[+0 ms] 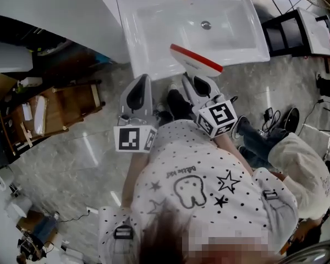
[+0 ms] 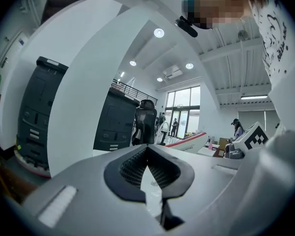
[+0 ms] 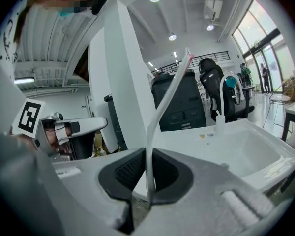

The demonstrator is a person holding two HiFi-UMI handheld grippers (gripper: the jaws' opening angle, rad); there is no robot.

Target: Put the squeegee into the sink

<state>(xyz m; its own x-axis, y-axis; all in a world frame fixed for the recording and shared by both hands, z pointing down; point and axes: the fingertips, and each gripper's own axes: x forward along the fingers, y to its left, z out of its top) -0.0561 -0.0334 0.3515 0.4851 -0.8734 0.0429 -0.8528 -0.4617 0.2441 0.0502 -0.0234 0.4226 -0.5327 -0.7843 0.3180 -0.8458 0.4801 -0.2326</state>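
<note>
Two grippers point toward a white sink (image 1: 133,43), seen from the head view above a grey marbled floor (image 1: 93,153). The right gripper (image 1: 195,81) is pinched on the squeegee (image 1: 196,59); in the right gripper view its pads press on the thin white handle (image 3: 162,107), which rises from between the right gripper's (image 3: 148,154) jaws, leaning to the right. From the head view the squeegee's red blade lies across the sink's near rim, close to the front right part of the basin; the squeegee is in the grip, not lying in the basin. The drain (image 1: 206,25) sits in the basin's middle, well apart from the blade. The left gripper (image 1: 143,77) is beside the right one, near the sink's front left corner; in the left gripper view its jaws (image 2: 147,149) are pressed together at the tips with nothing between them. Each gripper carries a marker cube (image 1: 135,138) (image 1: 218,118) at its rear. In the right gripper view the sink (image 3: 246,146) spreads to the right of the handle, with a curved faucet (image 3: 226,90) at its far edge.
</note>
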